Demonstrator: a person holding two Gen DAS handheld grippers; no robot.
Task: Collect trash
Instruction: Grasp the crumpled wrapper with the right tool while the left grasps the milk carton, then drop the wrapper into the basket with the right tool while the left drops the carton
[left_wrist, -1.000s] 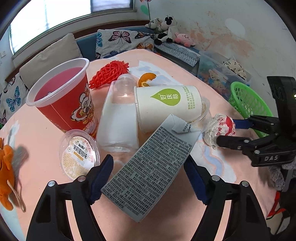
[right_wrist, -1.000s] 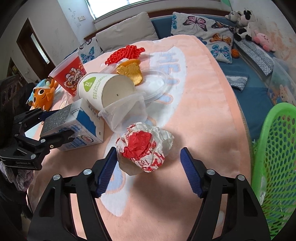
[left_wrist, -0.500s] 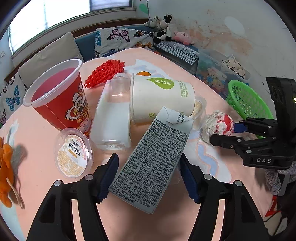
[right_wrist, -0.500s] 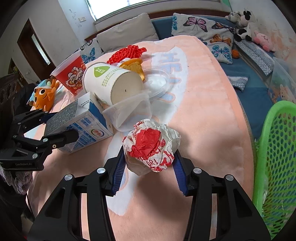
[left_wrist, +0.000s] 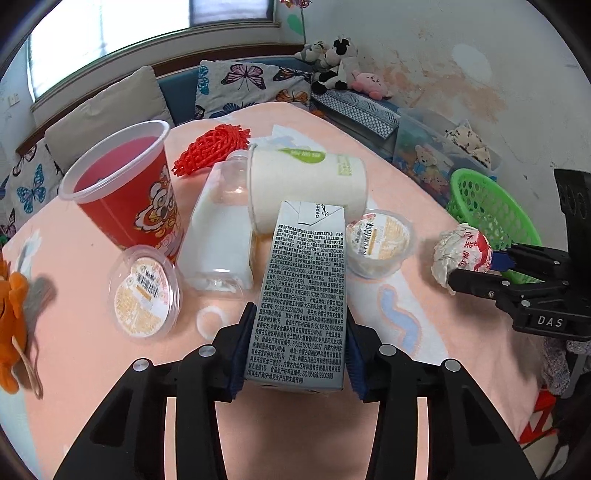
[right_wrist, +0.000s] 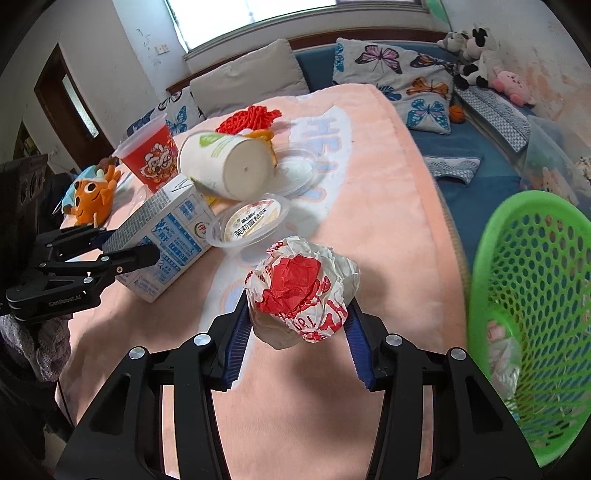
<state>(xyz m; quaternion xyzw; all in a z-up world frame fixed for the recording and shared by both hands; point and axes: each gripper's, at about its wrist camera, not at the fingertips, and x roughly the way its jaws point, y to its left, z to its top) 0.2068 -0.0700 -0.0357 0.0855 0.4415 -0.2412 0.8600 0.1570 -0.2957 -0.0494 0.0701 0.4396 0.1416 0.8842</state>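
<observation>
My left gripper (left_wrist: 297, 347) is shut on a grey milk carton (left_wrist: 301, 291), its blue pads pressing both sides; the carton also shows in the right wrist view (right_wrist: 166, 236). My right gripper (right_wrist: 295, 343) is shut on a crumpled red-and-white paper wrapper (right_wrist: 301, 291), held just above the pink blanket; the wrapper also shows in the left wrist view (left_wrist: 461, 254). A green mesh basket (right_wrist: 535, 295) stands right of it, with some trash inside. Other trash lies ahead: a white paper cup (left_wrist: 306, 184) on its side, a clear bottle (left_wrist: 221, 236), a red cup (left_wrist: 125, 188), two lidded pudding cups (left_wrist: 146, 291) (left_wrist: 380, 240).
A red foam net (left_wrist: 210, 147) lies behind the bottle. An orange plush toy (left_wrist: 11, 317) sits at the table's left edge. A clear lid (right_wrist: 295, 173) lies behind the paper cup. Cushions and soft toys line the sofa beyond.
Both grippers closed: the left onto the milk carton, which turned to point straight ahead, the right onto the paper wrapper. A second pudding cup came into view beside the carton.
</observation>
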